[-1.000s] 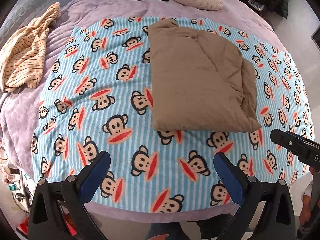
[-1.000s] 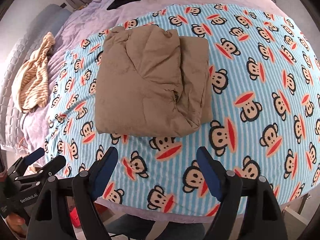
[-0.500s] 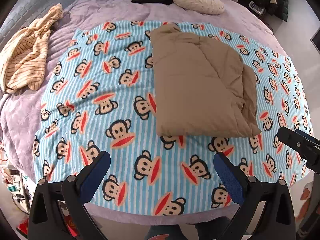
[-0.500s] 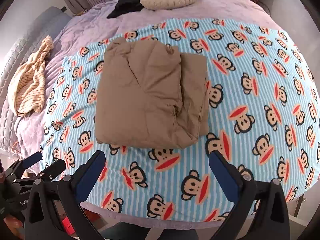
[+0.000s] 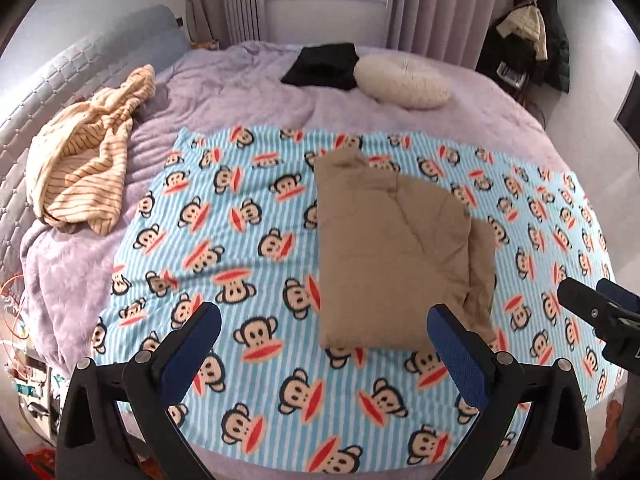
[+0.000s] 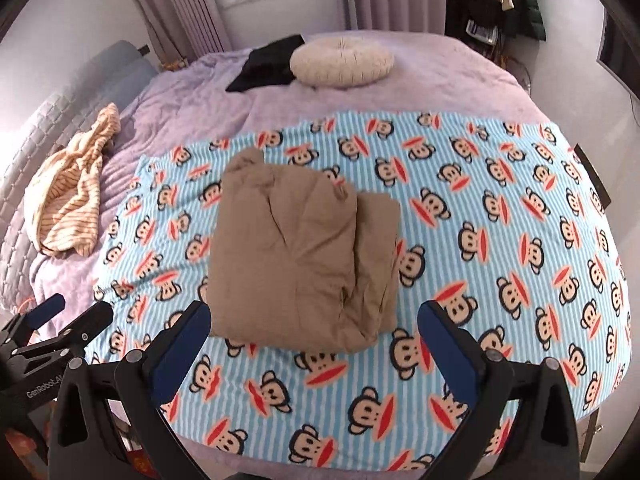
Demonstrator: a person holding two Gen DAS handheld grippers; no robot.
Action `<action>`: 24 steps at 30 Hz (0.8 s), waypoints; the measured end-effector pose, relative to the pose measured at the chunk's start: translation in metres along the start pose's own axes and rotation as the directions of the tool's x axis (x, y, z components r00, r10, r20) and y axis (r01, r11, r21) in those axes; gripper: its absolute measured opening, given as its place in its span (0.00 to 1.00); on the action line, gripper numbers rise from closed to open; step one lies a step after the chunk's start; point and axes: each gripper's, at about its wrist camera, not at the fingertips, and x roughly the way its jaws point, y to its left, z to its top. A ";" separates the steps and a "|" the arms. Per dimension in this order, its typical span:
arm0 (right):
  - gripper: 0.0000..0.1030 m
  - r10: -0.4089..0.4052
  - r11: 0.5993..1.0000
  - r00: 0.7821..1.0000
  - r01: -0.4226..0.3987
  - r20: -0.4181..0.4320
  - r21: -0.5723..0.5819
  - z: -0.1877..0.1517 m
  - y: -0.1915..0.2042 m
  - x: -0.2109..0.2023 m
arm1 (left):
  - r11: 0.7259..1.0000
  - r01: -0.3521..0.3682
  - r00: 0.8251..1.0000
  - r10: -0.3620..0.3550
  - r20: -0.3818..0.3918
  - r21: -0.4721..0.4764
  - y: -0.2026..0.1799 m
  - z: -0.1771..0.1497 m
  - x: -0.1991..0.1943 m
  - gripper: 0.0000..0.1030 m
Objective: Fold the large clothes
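Observation:
A tan garment lies folded into a thick rectangle on the blue striped monkey-print blanket. My left gripper hovers open above the blanket's near edge, with the garment's near left corner beyond its right finger. My right gripper is open too, nothing between its blue pads, the garment's near edge just past them. Each gripper shows in the other's view: the right one at the far right, the left one at the lower left.
The blanket covers a bed with a purple quilt. A striped cream garment lies crumpled at the left, a black cloth and a round cream cushion at the far side. Coats hang in the right corner.
Both grippers have risen and tilted up, so the window, curtains and far wall now show. The right gripper's jaws stand wider than a second ago. The folded garment has not moved.

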 end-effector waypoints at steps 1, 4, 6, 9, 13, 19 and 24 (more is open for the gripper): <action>1.00 0.000 1.000 1.000 0.000 0.009 0.000 0.002 0.000 -0.003 | 1.000 -0.002 1.000 0.002 0.006 0.000 0.000 0.001 -0.002 1.00; 1.00 -0.001 1.000 1.000 0.001 0.028 0.001 0.007 0.000 -0.007 | 1.000 -0.009 1.000 0.009 0.025 0.005 -0.002 0.005 -0.010 1.00; 1.00 -0.001 1.000 0.999 0.001 0.033 0.005 0.009 0.000 -0.009 | 1.000 -0.016 0.999 0.015 0.029 0.009 -0.004 0.005 -0.012 1.00; 1.00 -0.002 1.000 0.999 0.002 0.036 0.007 0.010 -0.002 -0.010 | 1.000 -0.018 0.999 0.018 0.035 0.005 -0.004 0.006 -0.015 1.00; 1.00 -0.005 1.000 0.999 0.005 0.039 0.006 0.011 -0.003 -0.011 | 1.000 -0.021 0.999 0.021 0.038 0.001 -0.004 0.007 -0.016 1.00; 1.00 -0.004 1.000 0.999 0.004 0.039 0.008 0.010 -0.002 -0.012 | 1.000 -0.024 0.999 0.024 0.037 -0.002 -0.004 0.008 -0.016 1.00; 1.00 -0.005 1.000 0.999 0.004 0.039 0.008 0.011 -0.003 -0.012 | 1.000 -0.023 0.999 0.023 0.037 0.000 -0.004 0.009 -0.015 1.00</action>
